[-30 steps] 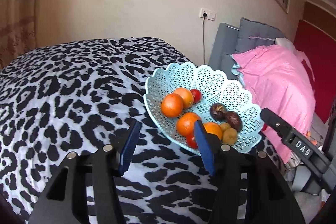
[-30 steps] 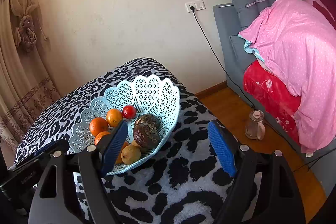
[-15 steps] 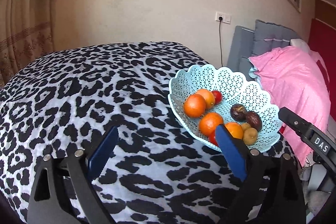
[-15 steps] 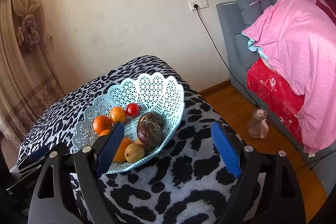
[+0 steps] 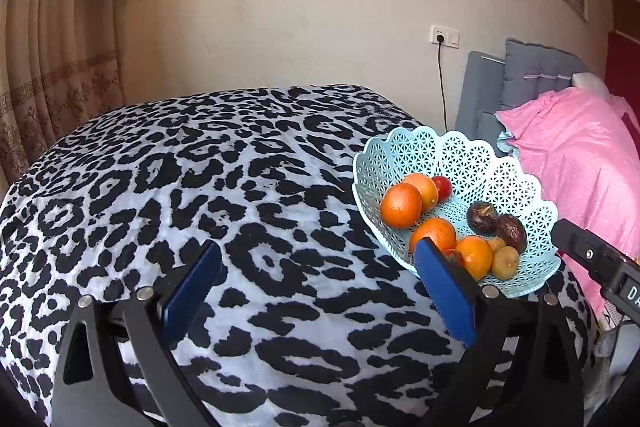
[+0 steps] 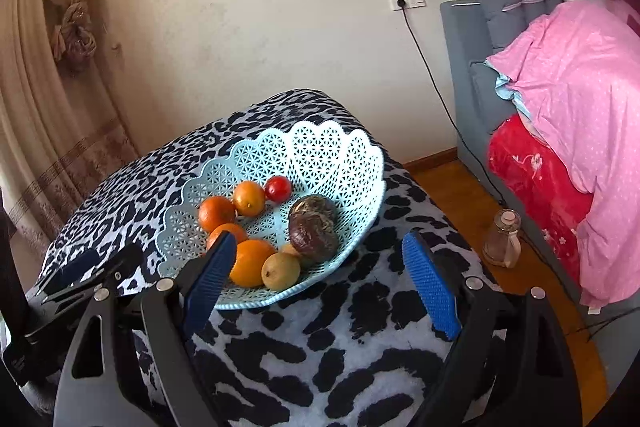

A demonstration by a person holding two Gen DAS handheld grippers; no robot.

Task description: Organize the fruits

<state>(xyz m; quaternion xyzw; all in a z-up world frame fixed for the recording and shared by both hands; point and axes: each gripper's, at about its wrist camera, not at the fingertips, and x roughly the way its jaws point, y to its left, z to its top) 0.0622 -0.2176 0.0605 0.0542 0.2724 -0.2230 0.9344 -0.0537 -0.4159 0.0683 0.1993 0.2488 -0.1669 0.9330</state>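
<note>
My left tool is spread wide with nothing between its pads, hanging over the leopard-print bed. My right tool is likewise released and holds nothing, low in front of the basket.

All the fruit I can see sits in that basket, near the bed's corner: 4 oranges, 2 red tomatoes, 2 dark wrinkled fruits and at least 2 small yellow-brown ones. They already lie roughly by kind, oranges to my left and dark ones to my right. No fruit shows loose on the bed.

This fits either a sort that is complete or a heap waiting to be regrouped; I cannot tell which.

For any pick, I judge it wise to come in from above, close on 1 fruit across its widest part, squeeze the wrinkled ones gently, and mind the basket's place near the bed's edge so a nudge does not tip it.
</note>
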